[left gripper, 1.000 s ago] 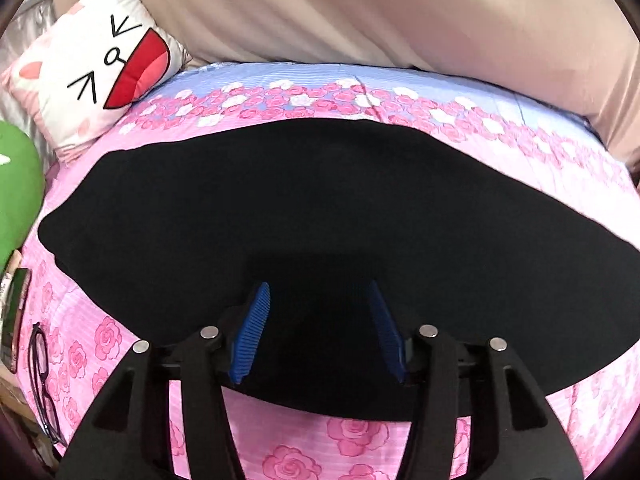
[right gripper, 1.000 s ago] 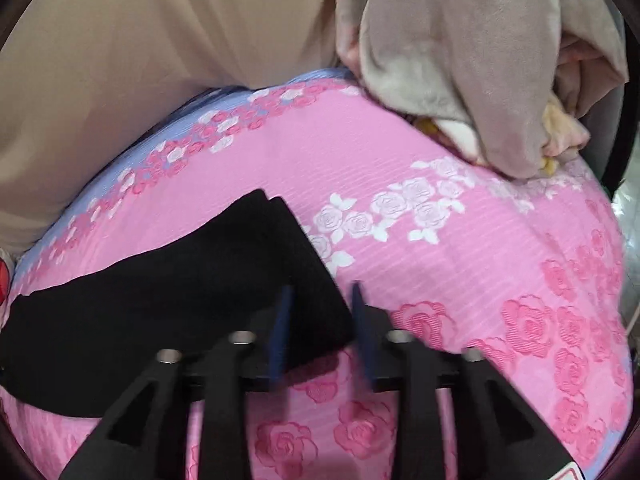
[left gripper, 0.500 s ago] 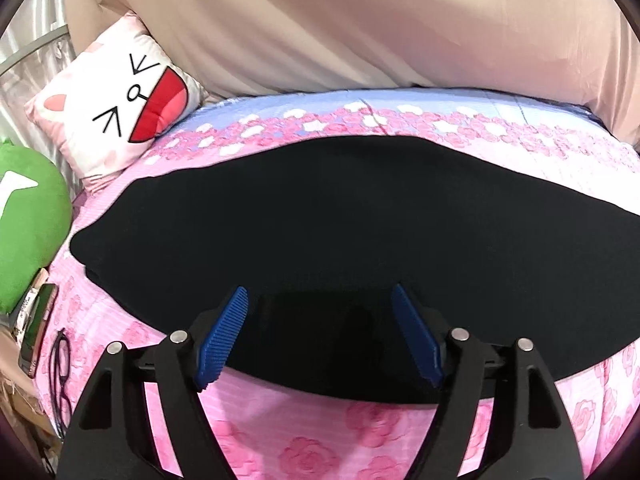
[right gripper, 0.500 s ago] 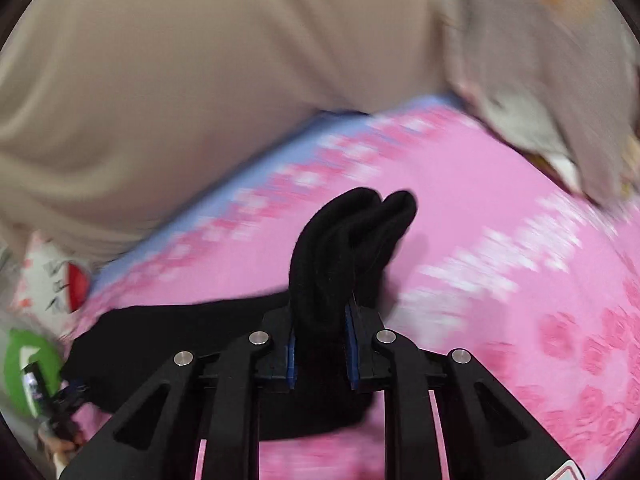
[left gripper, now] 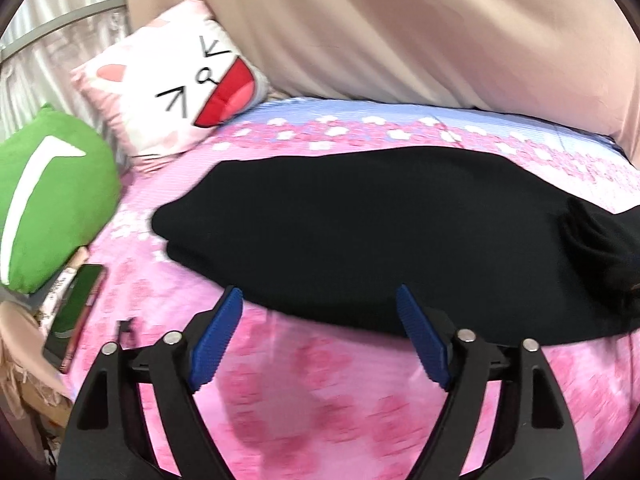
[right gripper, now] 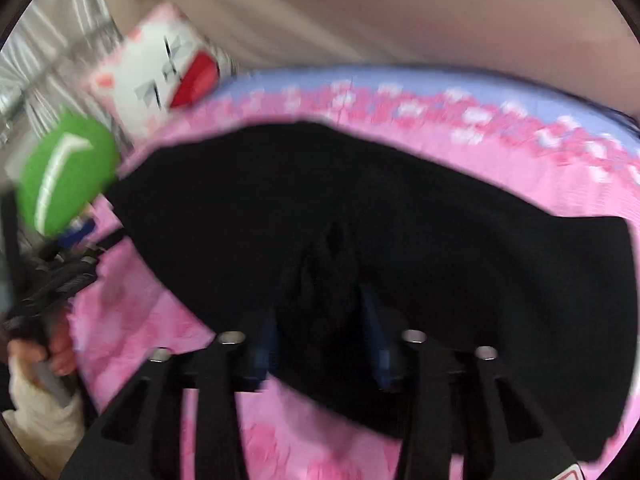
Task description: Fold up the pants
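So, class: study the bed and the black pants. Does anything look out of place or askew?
Yes. A dark phone lies on the pink rose-print sheet at its left edge, beside the green plush cushion. The black folded pants bunch into a raised lump at the right end.

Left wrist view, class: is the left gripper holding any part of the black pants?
No: the left gripper is open over the pink sheet, its fingers clear of the pants.

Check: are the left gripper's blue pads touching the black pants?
Apart. In the left wrist view the left gripper is opening, its blue pads over pink sheet, nothing between them; black pants lie beyond the tips.
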Demonstrator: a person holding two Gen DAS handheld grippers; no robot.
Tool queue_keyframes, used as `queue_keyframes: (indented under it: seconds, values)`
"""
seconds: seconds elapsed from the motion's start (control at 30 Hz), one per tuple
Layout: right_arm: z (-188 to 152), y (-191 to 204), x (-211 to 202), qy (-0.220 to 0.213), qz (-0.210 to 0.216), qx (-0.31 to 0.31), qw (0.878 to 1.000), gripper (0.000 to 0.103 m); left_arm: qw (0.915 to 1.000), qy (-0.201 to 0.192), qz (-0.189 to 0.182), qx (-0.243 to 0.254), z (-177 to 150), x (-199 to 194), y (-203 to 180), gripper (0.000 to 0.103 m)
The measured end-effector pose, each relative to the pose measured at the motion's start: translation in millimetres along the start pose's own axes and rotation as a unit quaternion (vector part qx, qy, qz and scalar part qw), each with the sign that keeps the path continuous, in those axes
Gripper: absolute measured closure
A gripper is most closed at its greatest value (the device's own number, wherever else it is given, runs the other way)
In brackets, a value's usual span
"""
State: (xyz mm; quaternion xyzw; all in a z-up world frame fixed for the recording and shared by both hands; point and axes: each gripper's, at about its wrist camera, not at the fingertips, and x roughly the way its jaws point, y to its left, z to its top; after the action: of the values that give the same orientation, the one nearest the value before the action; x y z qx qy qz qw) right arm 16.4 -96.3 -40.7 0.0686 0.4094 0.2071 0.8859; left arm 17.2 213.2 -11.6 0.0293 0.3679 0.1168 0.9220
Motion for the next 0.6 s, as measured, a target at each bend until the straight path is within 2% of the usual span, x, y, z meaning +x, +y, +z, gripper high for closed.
queue_keyframes:
  seconds: [0.07, 0.1, 0.13, 0.2, 0.23, 0.3, 0.4, 0.43, 0.47, 0.53, 0.57, 0.6]
  values:
    - [-7.6, -18.3, -40.8, -0.049, -0.014, 0.033, 0.998, 0.039, 1.0, -0.001, 0.003, -0.005, -3.8, -1.9, 10.4, 0.023]
    - [-13.6, -32.5, -60.3, -0.069, -0.036, 0.052, 0.996, 0.034, 1.0, -0.002, 0.001, -0.009, -5.3, -2.7, 14.1, 0.023]
    - [-22.2, -54.0, -78.2, -0.077, -0.071, 0.078, 0.992, 0.033, 0.9999, -0.002, -0.002, -0.013, -5.9, -2.9, 15.4, 0.023]
    - [-37.0, -93.2, -89.0, -0.06, -0.109, 0.135, 0.983, 0.032, 0.9996, -0.002, -0.016, -0.021, -5.7, -4.2, 12.5, 0.023]
    - [-44.1, -114.3, -86.2, -0.047, -0.106, 0.175, 0.978, 0.032, 0.9994, -0.003, -0.024, -0.024, -5.0, -5.3, 8.5, 0.023]
    - [-58.0, -142.9, -74.6, -0.035, -0.07, 0.23, 0.97, 0.032, 0.999, -0.005, -0.036, -0.024, -4.0, -7.5, -2.3, 0.022]
    - [-67.4, -148.2, -43.9, -0.022, -0.032, 0.26, 0.965, 0.031, 0.9986, -0.002, -0.05, -0.016, -2.9, -11.5, -19.5, 0.021]
    - [-69.6, -143.3, -37.5, -0.036, -0.03, 0.262, 0.964, 0.031, 0.9985, -0.001, -0.054, -0.012, -3.1, -13.5, -24.8, 0.021]
    - [-69.6, -144.2, -38.6, -0.046, -0.031, 0.256, 0.965, 0.036, 0.9984, 0.0, -0.055, -0.009, -3.6, -15.0, -28.3, 0.021]
    - [-66.7, -140.0, -30.8, -0.053, -0.03, 0.258, 0.964, 0.071, 0.9986, 0.004, -0.053, 0.0, -5.6, -18.2, -36.9, 0.021]
    - [-64.8, -140.1, -29.2, -0.061, -0.017, 0.262, 0.963, 0.083, 0.9987, 0.006, -0.05, 0.004, -6.4, -18.7, -40.3, 0.021]
    - [-66.4, -135.7, -36.3, -0.071, -0.007, 0.263, 0.962, 0.086, 0.9988, 0.009, -0.047, 0.007, -7.3, -19.1, -44.0, 0.021]
